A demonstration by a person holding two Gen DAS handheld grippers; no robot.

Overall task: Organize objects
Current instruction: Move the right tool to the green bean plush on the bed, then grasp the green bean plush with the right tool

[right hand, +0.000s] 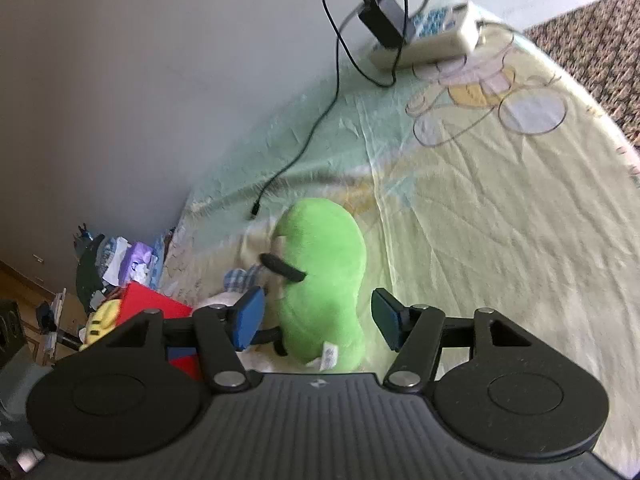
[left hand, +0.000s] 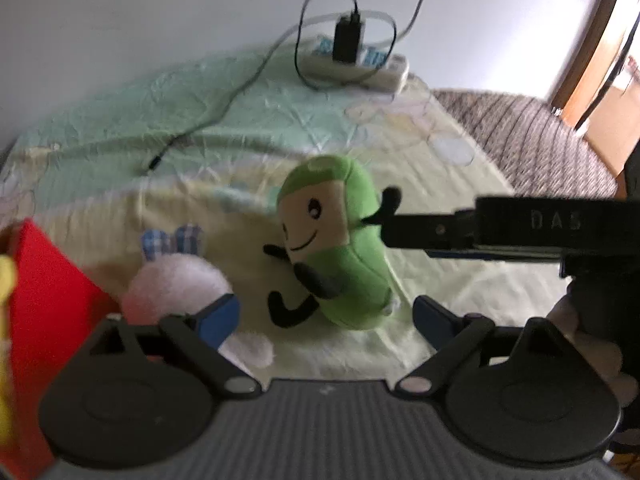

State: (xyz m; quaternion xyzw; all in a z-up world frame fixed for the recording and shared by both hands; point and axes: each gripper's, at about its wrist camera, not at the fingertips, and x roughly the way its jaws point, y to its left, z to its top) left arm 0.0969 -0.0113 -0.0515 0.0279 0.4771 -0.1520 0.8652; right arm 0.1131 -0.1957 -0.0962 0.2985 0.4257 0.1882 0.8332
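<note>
Green plush toy stands on the bed between spread fingers

Green plush toy [left hand: 332, 248] stands upright on the pale bed sheet [right hand: 480, 208], beside a white plush [left hand: 176, 284] and a red box [left hand: 48, 280]. Right hand-held gripper [right hand: 318, 320] is released, fingers flanking the toy. Left hand-held gripper [left hand: 326, 316] hangs released nearby. A power strip [left hand: 360, 64] lies by the wall.

I'm holding my left gripper [left hand: 326, 314] with fingers [left hand: 218, 316] spread before the green plush [left hand: 336, 248] standing mid-bed [left hand: 460, 280], while the right gripper [left hand: 500, 226] is reaching in beside it.
</note>
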